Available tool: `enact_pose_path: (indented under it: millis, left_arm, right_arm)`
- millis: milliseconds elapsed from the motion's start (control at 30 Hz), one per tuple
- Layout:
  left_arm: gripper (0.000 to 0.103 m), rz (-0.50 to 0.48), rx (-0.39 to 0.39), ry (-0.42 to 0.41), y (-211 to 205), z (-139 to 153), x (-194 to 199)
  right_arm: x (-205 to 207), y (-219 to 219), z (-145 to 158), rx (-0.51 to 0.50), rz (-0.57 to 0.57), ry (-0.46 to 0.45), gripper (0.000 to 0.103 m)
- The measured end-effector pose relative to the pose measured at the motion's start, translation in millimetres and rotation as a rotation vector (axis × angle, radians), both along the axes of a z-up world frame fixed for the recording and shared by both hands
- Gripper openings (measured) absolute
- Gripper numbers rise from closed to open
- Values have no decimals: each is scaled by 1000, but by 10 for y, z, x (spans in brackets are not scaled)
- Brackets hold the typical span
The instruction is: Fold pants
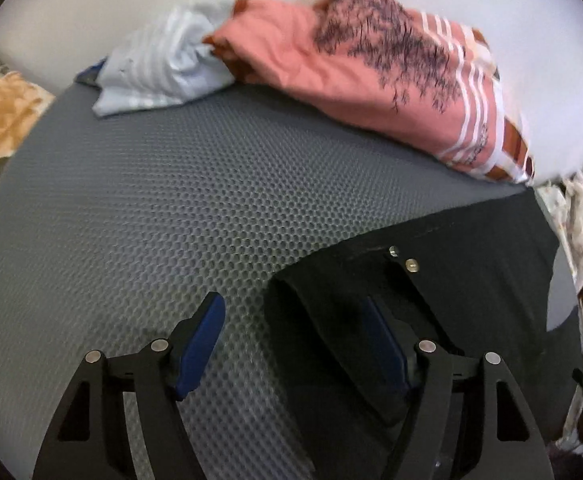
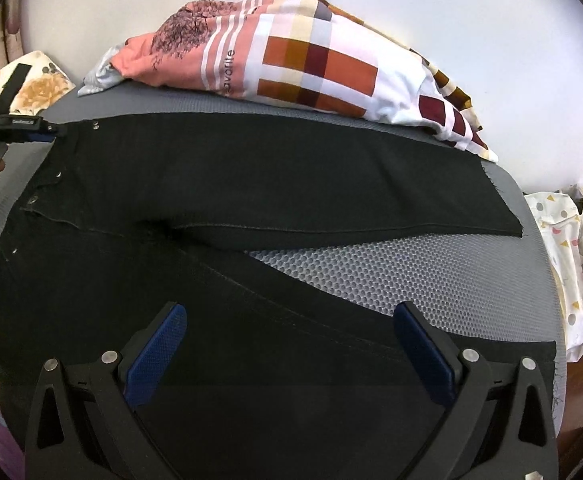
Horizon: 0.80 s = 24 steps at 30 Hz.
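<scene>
Black pants [image 2: 251,168] flat on grey table [image 1: 151,200], legs splayed; left tongs [image 1: 295,344] part-open astride waist corner, right tongs [image 2: 291,344] wide over near leg, both empty; pinch both cloth layers before lifting.

— What's laid out there?
— Black pants [image 2: 251,184] flat on the grey honeycomb mat [image 2: 431,272], the 2 legs spread in a V toward the right.
— And the grippers?
— The right gripper [image 2: 291,344] hangs over the near leg, blue pads wide apart, nothing between them. The left gripper [image 2: 31,130] is at the waistband corner.
— Behind?
— A pink and checked cloth heap [image 2: 311,60].
</scene>
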<state>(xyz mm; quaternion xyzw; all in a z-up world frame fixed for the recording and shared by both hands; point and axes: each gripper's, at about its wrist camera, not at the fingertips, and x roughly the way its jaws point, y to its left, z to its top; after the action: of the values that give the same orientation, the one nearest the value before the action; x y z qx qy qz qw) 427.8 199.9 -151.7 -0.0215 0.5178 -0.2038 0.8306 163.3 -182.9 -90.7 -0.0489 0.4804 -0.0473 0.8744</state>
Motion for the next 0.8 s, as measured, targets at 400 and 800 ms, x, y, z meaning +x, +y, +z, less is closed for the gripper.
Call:
enact_pose_path:
  millis: [400,800]
  left_arm:
    - [22,50,-1,-18,-241,87,-84]
    - [17,73,-54,-315,-605,968,-1300]
  right_arm:
    - [33,10,-62,14,-4,25,102]
    - [651,-414,230,523,23,-7,103]
